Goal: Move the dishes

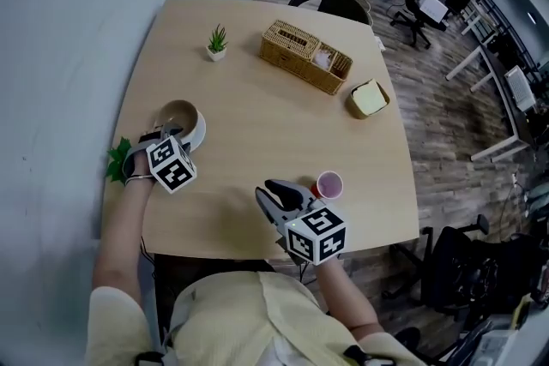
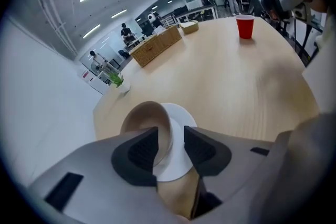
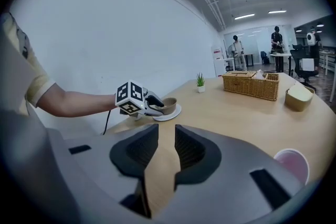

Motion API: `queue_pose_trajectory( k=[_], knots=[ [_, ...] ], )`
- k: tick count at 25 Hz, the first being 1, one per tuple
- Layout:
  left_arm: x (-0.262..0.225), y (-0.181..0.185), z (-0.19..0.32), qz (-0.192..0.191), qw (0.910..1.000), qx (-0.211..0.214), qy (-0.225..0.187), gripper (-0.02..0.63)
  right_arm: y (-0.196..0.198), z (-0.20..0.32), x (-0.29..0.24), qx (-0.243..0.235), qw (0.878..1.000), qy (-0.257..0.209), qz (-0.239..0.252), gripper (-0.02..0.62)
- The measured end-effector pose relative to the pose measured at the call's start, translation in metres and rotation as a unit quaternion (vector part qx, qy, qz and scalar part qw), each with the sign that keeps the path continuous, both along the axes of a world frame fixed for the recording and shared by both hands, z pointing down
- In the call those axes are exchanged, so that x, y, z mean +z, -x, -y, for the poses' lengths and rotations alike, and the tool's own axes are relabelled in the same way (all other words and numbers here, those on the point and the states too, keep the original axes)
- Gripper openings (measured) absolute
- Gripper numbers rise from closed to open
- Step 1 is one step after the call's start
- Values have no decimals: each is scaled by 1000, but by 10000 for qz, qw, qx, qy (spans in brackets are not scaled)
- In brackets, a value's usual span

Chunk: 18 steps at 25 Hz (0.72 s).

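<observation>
A tan bowl [image 1: 177,115] sits on a white plate [image 1: 198,133] near the table's left edge. My left gripper [image 1: 174,136] reaches down onto it. In the left gripper view the bowl's near rim [image 2: 157,126] stands between the jaws of the left gripper [image 2: 170,147], one pad inside the bowl, the other over the plate [image 2: 184,118]; a strip of plate shows beside the rim, so the pads are not pressing. My right gripper [image 1: 279,191] hovers near the front edge beside a pink cup [image 1: 329,183], its jaws narrowly apart with only table between them [image 3: 165,149].
A wicker basket [image 1: 305,56] and a small box with a yellow block [image 1: 368,99] stand at the back right. A little potted plant [image 1: 218,42] is at the back left, and green leaves [image 1: 116,159] hang at the left edge. Office chairs and desks lie beyond.
</observation>
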State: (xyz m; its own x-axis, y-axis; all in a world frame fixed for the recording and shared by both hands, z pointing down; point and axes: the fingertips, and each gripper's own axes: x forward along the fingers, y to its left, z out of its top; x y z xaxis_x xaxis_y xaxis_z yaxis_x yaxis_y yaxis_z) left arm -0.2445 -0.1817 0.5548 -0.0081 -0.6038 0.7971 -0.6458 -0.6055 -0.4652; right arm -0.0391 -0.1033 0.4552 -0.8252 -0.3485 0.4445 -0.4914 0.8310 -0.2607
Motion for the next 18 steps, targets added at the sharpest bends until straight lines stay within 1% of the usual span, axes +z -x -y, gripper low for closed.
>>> queue_pose_trajectory(
  k=[4, 7, 10, 14, 16, 18],
  knots=[
    [7, -2, 2, 183, 9993, 291, 154, 125, -4, -2, 5, 49, 9999, 75, -46, 109],
    [14, -4, 4, 269, 9987, 361, 217, 87, -7, -3, 8, 97, 9998, 171, -30, 109],
    [16, 0, 8, 445, 9984, 333, 113, 49, -9, -4, 9, 137, 9996, 234, 7, 109],
    [15, 0, 8, 607, 9972, 436, 85, 41, -16, -4, 11, 214, 9994, 265, 4, 109],
    [10, 1, 8, 676, 9966, 464, -30, 36, -20, -4, 12, 250, 9993, 287, 5, 109],
    [0, -4, 9, 649, 9964, 520, -174, 31, -25, -5, 13, 281, 9991, 307, -3, 107]
  ],
)
